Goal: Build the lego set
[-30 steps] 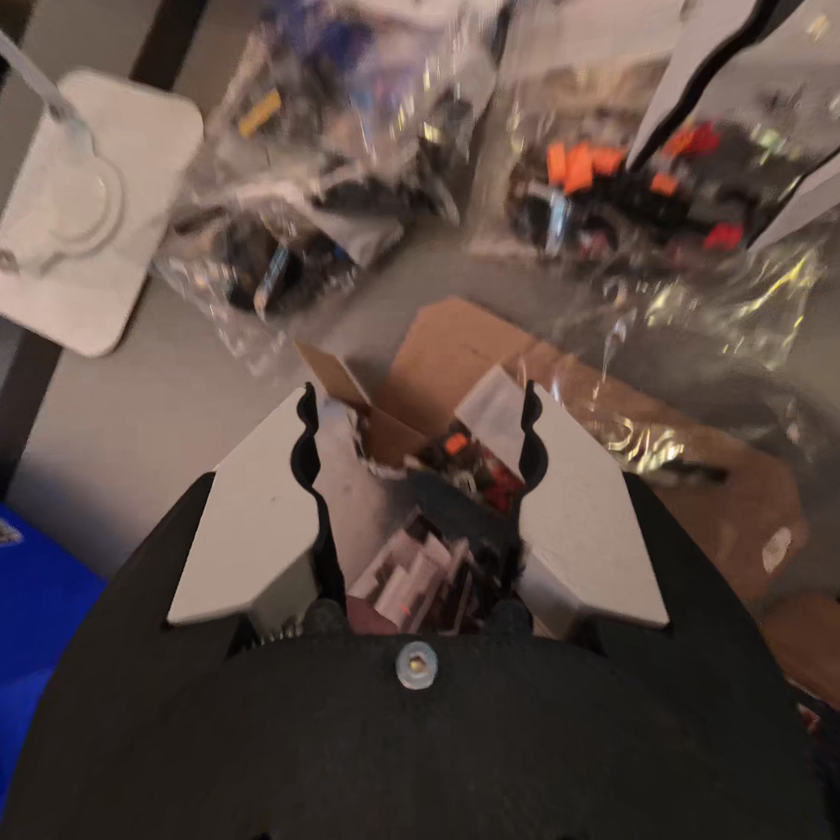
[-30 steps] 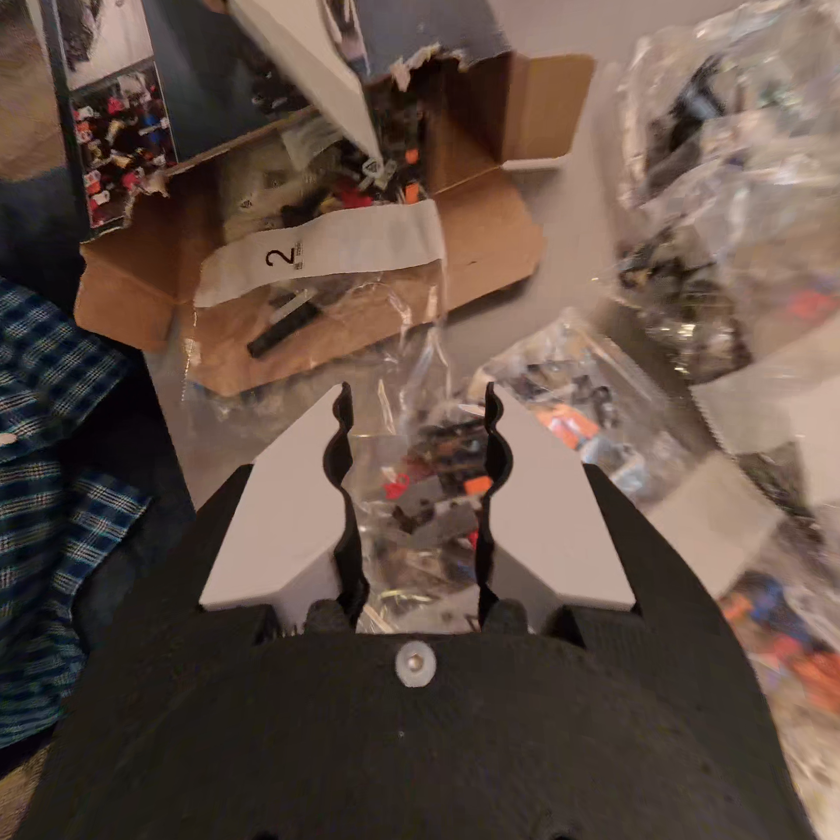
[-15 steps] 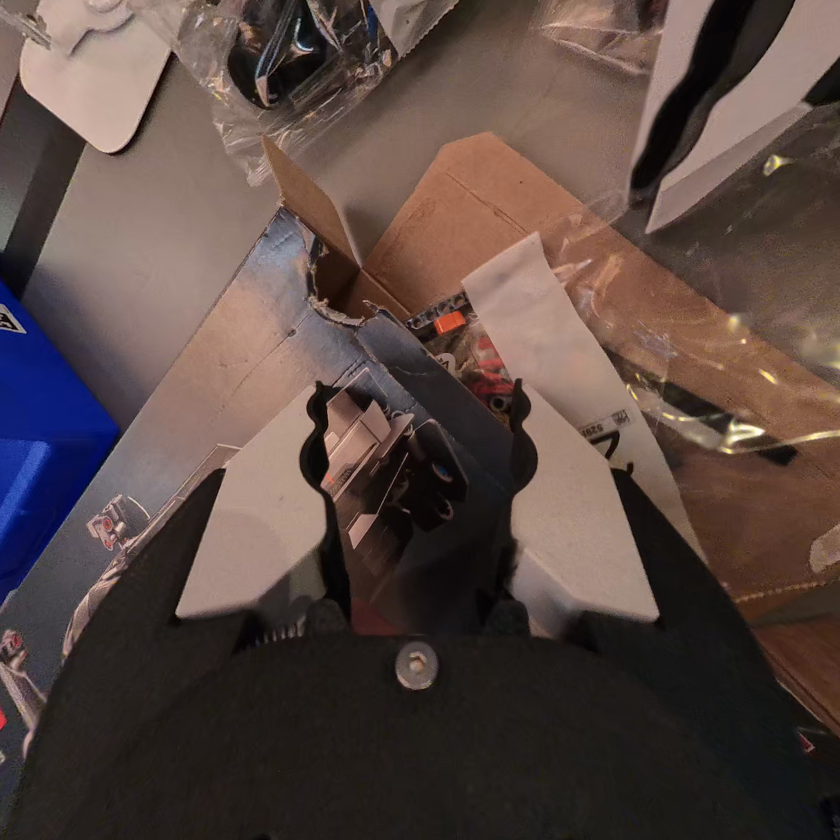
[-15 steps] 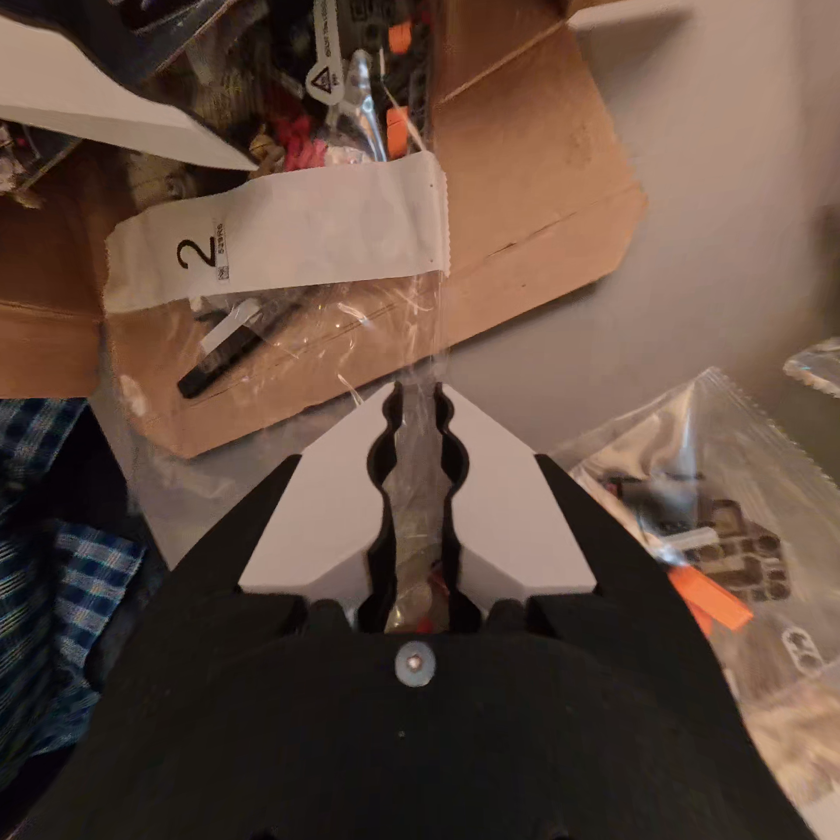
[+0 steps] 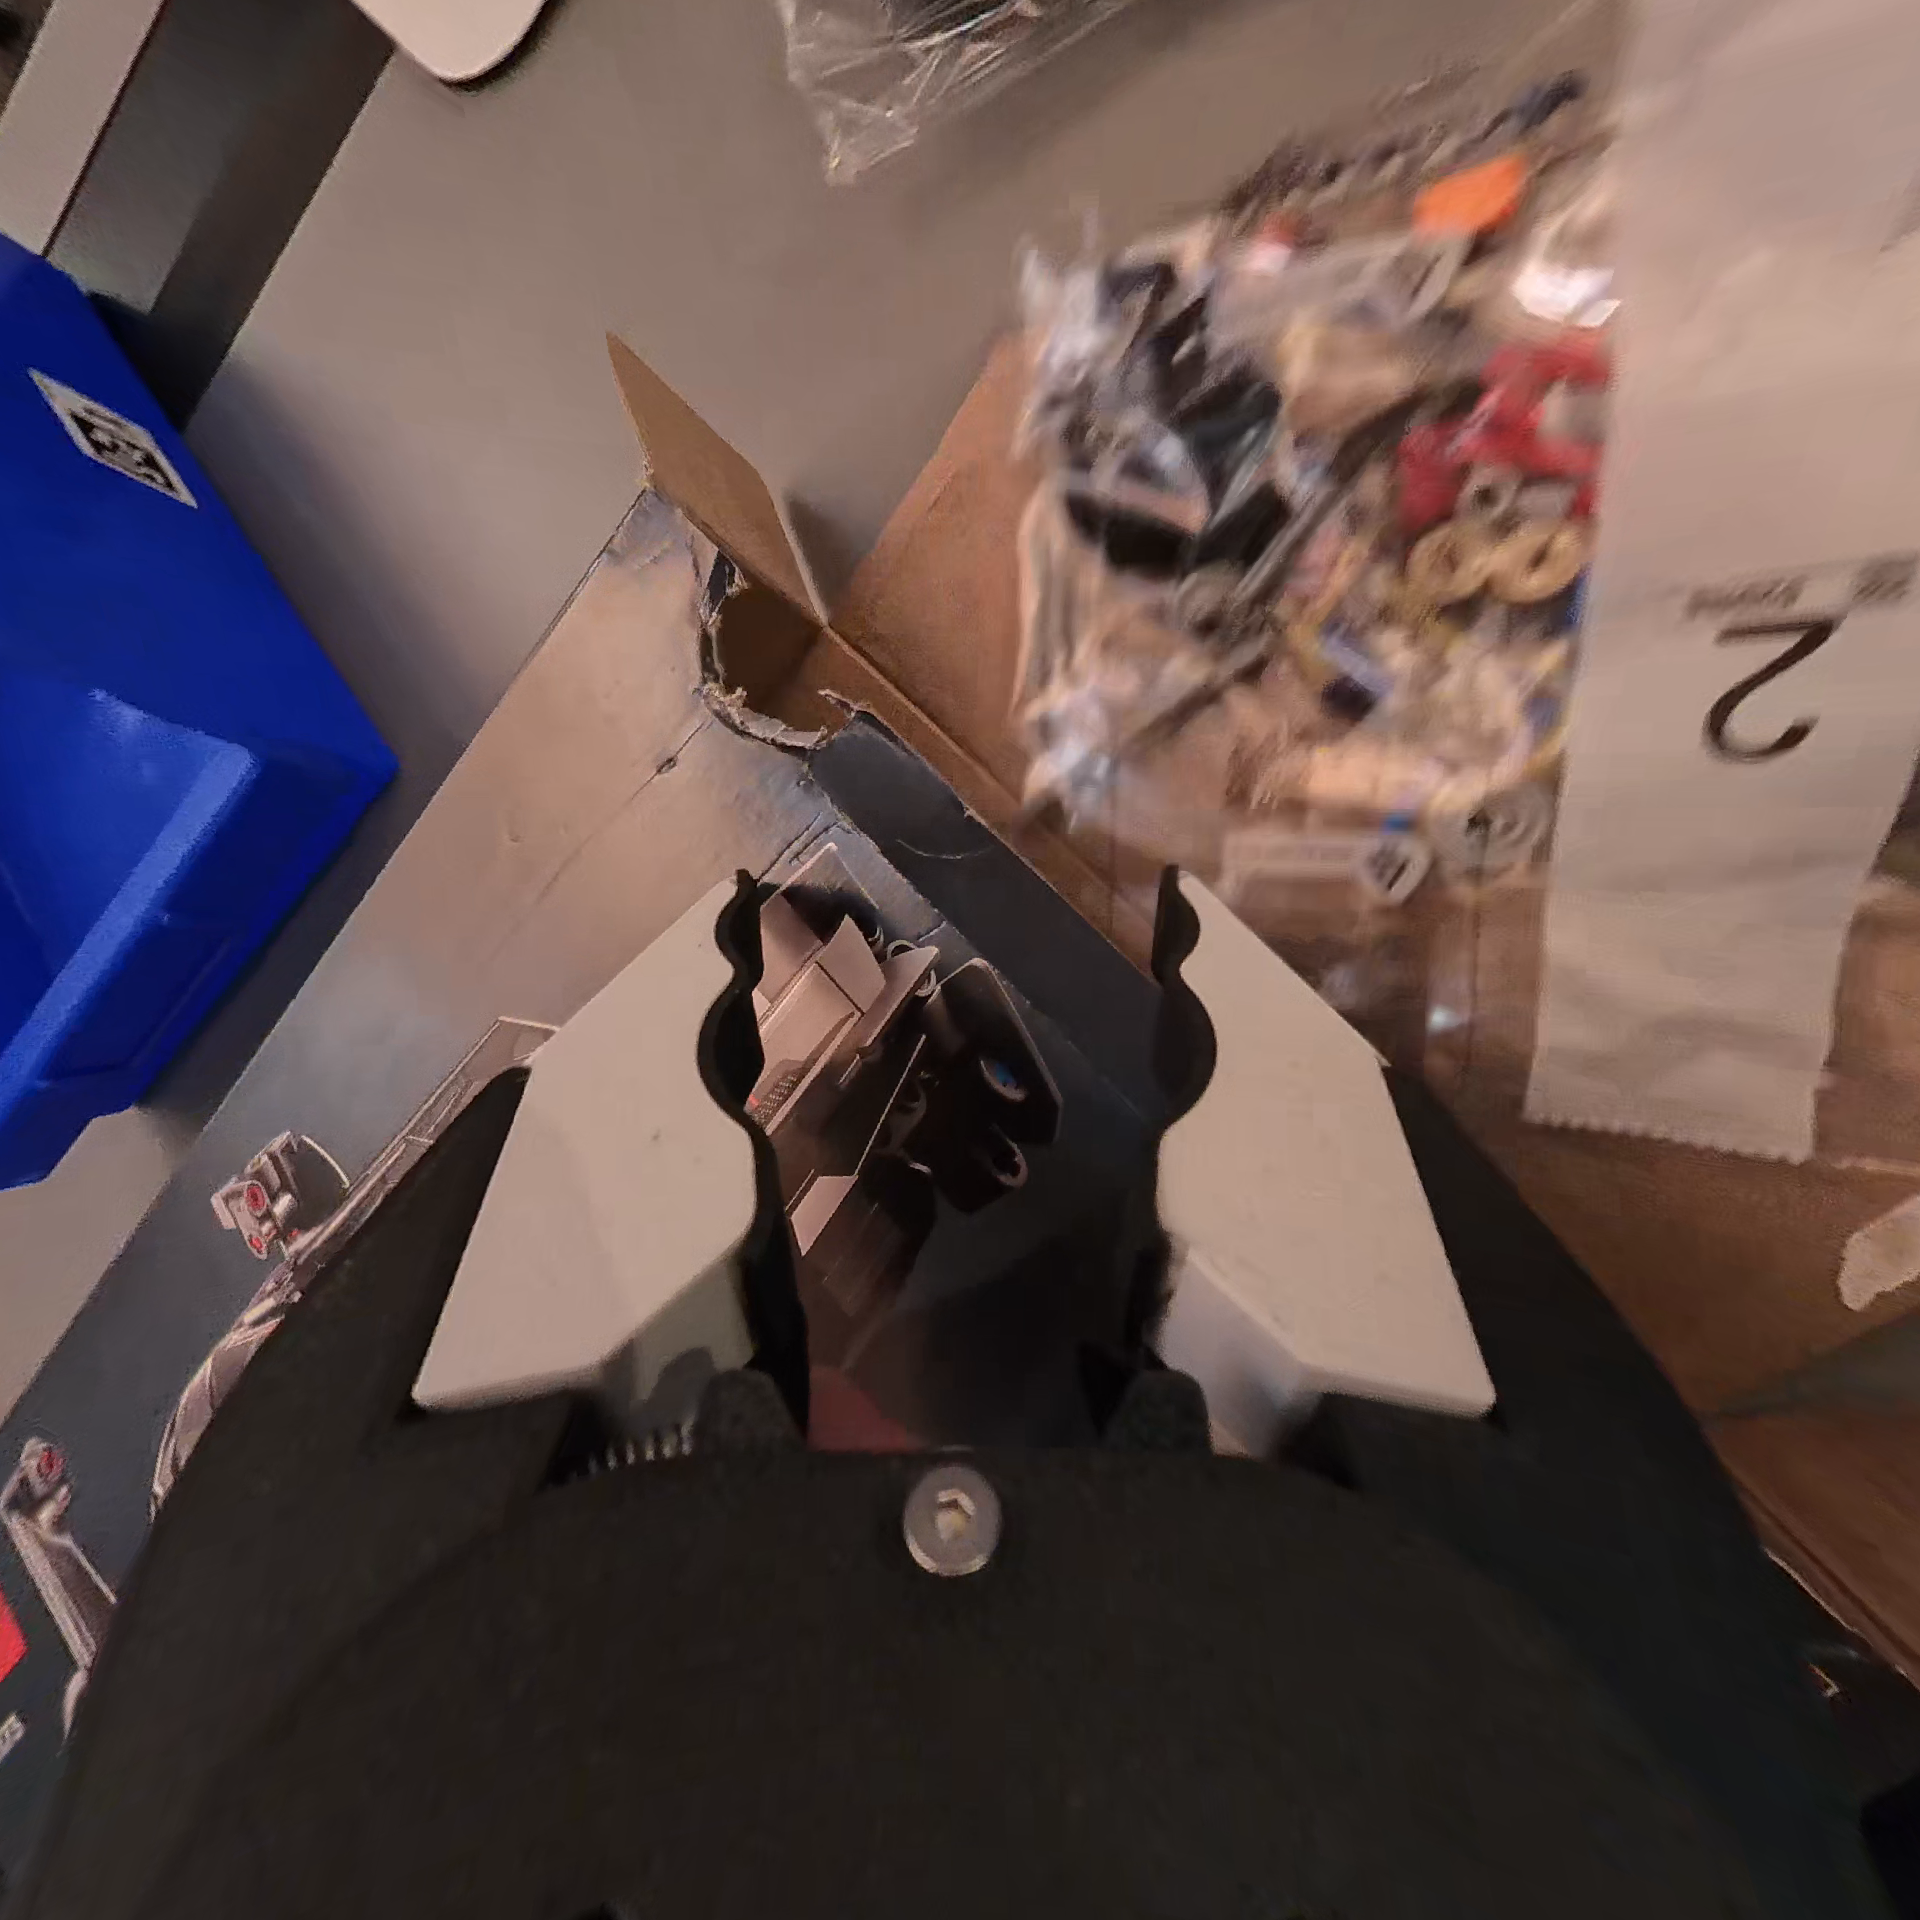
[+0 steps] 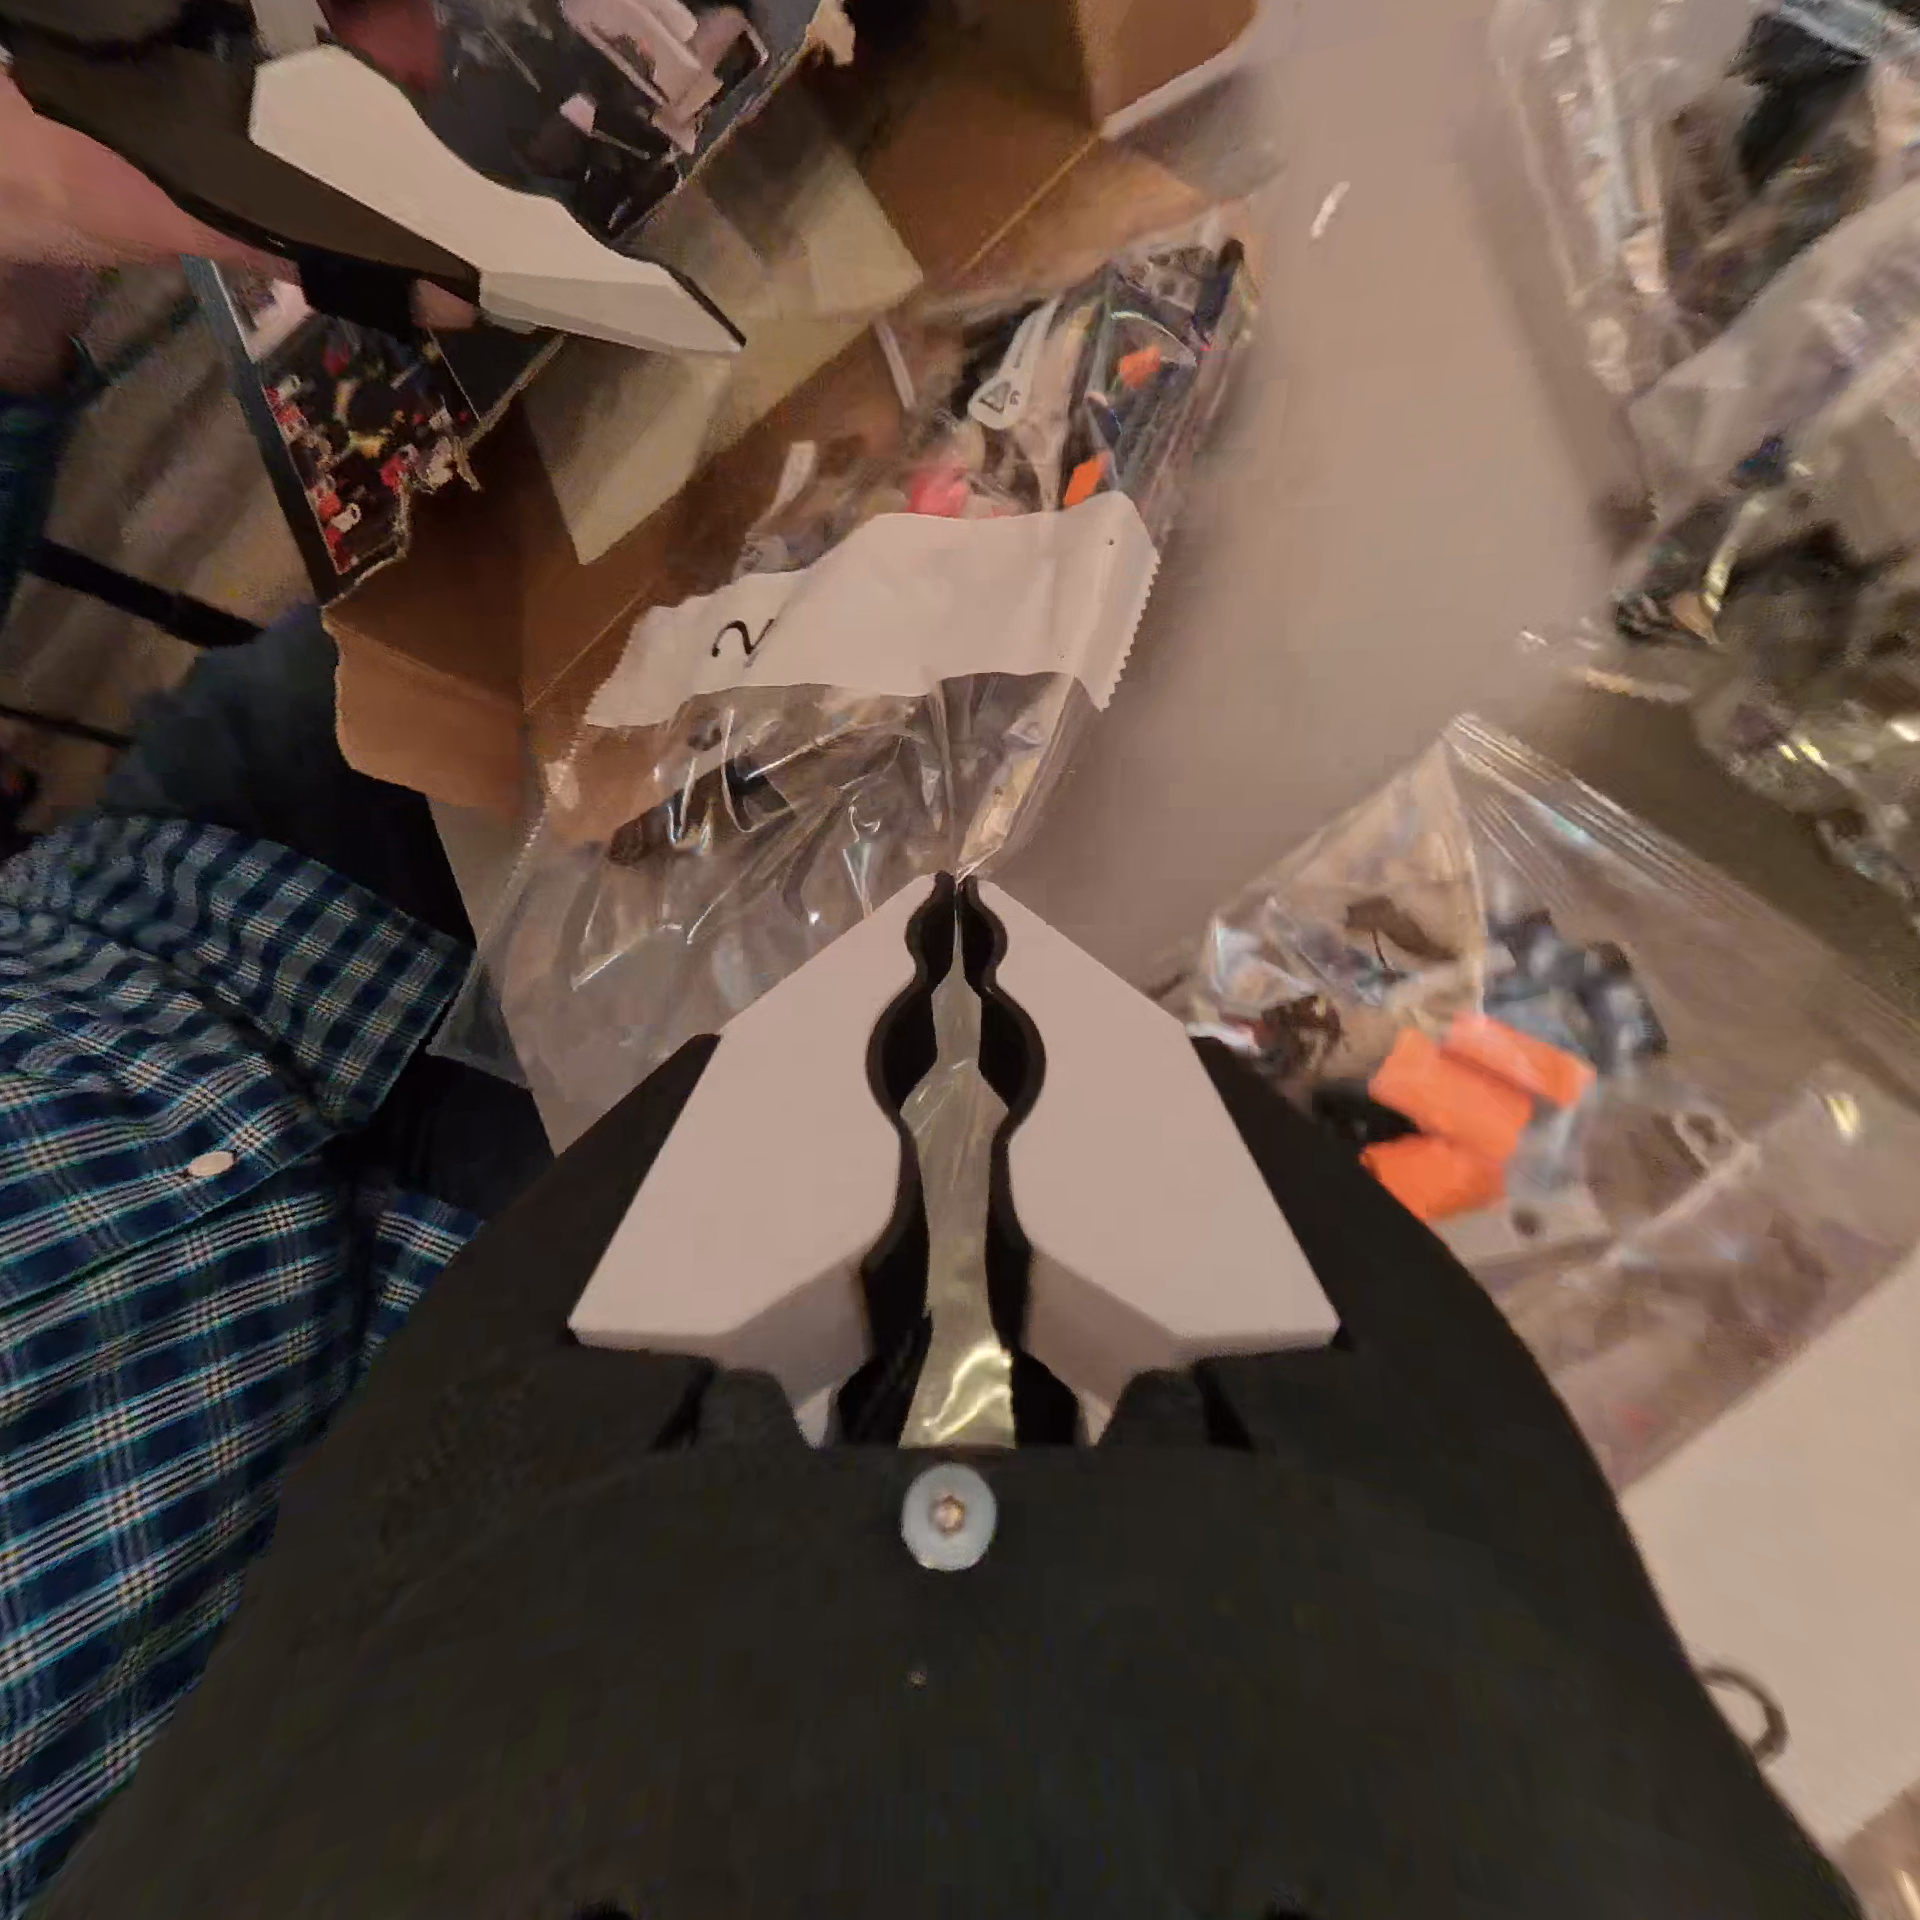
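A clear bag of lego parts [image 6: 831, 748] with a white numbered strip hangs half out of the torn lego box [image 6: 364, 457]. My right gripper [image 6: 956, 883] is shut on the bag's near corner, and plastic runs back between its fingers. In the left wrist view the bag [image 5: 1299, 520] is blurred above the box's brown flap. My left gripper [image 5: 956, 894] has the printed box panel [image 5: 582, 790] between its fingers and holds it. One white finger [image 6: 468, 229] of the left gripper also shows in the right wrist view, against the raised panel.
A blue bin [image 5: 135, 727] stands left of the box. More bags of parts lie on the grey table to the right [image 6: 1507, 1039] and far right [image 6: 1818, 416]. A plaid sleeve [image 6: 156, 1143] is at the left. A white stand base [image 5: 457, 31] sits at the far edge.
My right gripper closed on the numbered bag's corner and drew the bag out of the box. My left gripper kept hold of the box panel while its view swung down and left.
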{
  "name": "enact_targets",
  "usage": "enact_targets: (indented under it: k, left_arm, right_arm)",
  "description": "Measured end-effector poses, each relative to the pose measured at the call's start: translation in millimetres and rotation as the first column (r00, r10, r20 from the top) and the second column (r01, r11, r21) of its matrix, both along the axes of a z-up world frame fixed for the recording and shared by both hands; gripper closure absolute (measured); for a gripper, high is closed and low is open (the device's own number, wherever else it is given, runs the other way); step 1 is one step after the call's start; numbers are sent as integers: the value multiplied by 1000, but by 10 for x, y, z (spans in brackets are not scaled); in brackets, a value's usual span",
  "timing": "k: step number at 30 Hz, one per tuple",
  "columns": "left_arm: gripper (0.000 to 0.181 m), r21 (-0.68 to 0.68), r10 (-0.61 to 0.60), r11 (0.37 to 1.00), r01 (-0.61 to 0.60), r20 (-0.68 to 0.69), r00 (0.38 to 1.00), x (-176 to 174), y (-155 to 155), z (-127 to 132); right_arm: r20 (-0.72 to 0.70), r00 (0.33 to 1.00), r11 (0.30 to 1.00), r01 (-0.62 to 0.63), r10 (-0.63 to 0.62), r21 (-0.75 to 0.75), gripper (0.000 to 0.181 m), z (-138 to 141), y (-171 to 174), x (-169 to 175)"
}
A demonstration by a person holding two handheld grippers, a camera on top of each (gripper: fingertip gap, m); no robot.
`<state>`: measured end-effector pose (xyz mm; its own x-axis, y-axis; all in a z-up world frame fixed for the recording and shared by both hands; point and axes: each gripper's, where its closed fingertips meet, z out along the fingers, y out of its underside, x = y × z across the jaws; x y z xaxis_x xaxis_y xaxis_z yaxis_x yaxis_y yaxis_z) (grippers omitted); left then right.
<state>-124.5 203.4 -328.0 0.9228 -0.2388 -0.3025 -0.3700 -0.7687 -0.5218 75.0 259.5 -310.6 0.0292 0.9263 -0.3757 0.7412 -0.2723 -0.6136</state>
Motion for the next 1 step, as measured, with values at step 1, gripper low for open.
enact_targets:
  k: [1]
  left_arm:
    - [108,3,11,1000,-11,3,1000,-40,-7,3]
  right_arm:
    - [-28,999,999,35,-35,-9,181,49,35,48]
